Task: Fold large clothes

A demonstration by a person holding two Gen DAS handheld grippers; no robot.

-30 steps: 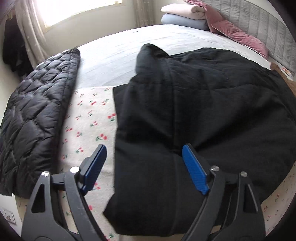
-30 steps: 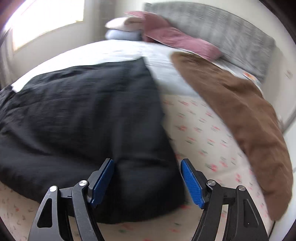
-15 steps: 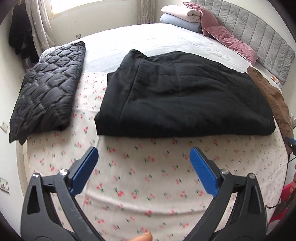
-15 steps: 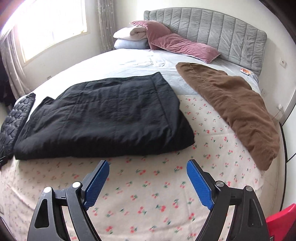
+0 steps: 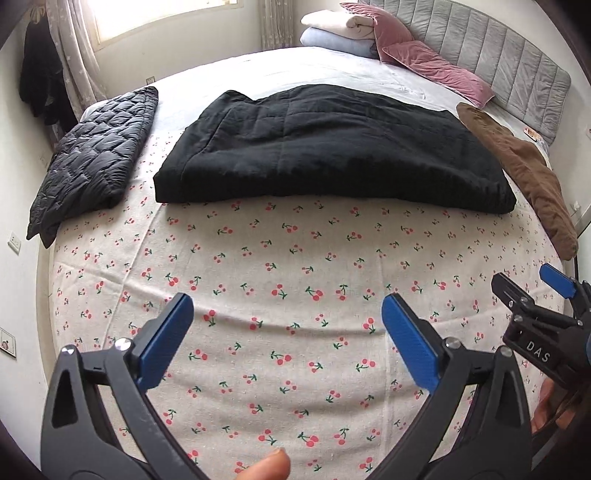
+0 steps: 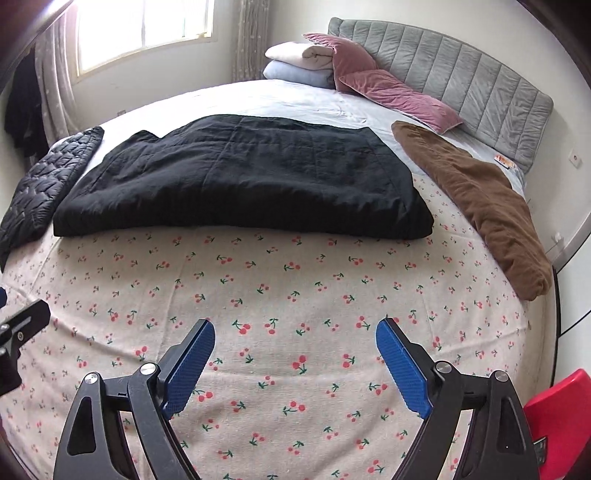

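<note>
A large black padded garment (image 5: 325,147) lies folded into a flat rectangle across the middle of the bed; it also shows in the right wrist view (image 6: 240,177). My left gripper (image 5: 288,339) is open and empty, held over the cherry-print sheet (image 5: 295,266) well short of the garment. My right gripper (image 6: 295,362) is open and empty too, over the same sheet (image 6: 295,280). The right gripper shows at the right edge of the left wrist view (image 5: 546,317).
A black quilted jacket (image 5: 92,162) lies left of the black garment, a brown garment (image 5: 524,170) right of it. Pink pillows (image 5: 432,62) and folded blankets (image 5: 340,33) sit by the grey headboard (image 5: 509,70). A red object (image 6: 554,417) stands at the bed's right.
Both grippers have pulled back from the folded black garment toward the foot of the bed, open and empty throughout. The garment lies still.
</note>
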